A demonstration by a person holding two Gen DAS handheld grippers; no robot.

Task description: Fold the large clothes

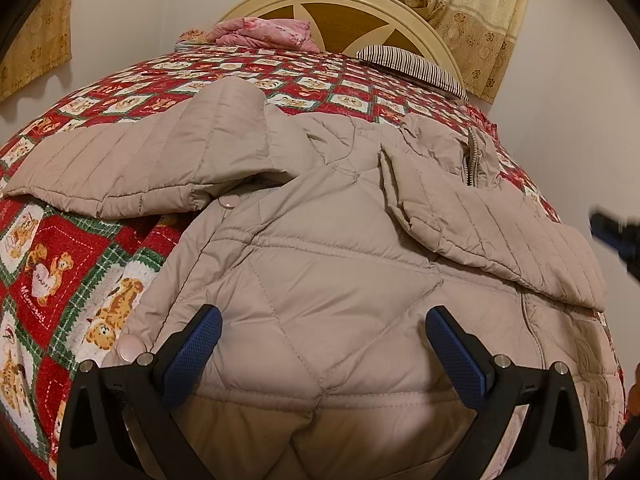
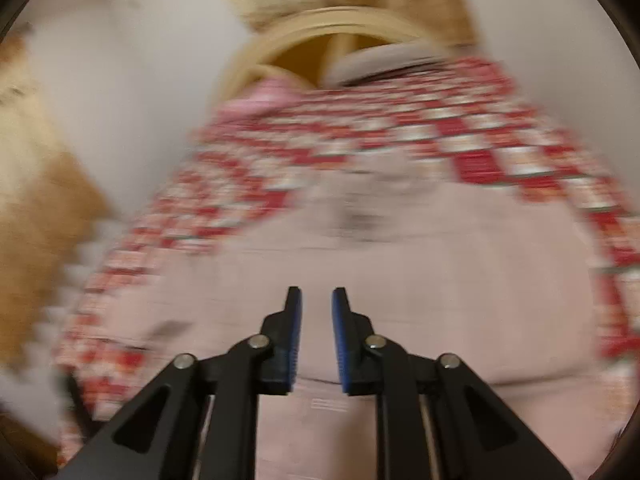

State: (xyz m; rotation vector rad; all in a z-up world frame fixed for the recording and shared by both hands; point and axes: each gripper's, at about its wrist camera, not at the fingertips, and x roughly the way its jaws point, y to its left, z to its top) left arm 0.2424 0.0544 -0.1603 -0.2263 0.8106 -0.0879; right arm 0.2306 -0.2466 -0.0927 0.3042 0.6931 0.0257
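My left gripper (image 1: 322, 340) has matte black linkage arms with triangular cut-outs, silver round pivot screws, and blue pads (image 1: 192, 354) with a fine knurled grid. The right gripper (image 2: 317, 338) is built the same — black arms, silver screws, blue ribbed pad faces (image 2: 341, 344) — with pale metal rails showing beneath.

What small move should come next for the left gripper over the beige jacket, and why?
Probably lower the left gripper onto the jacket's near hem and close. Its jaws stand wide open with nothing between them, both sleeves already lie folded across the body, and the right gripper, slightly open and empty, looks blurred in its own view.
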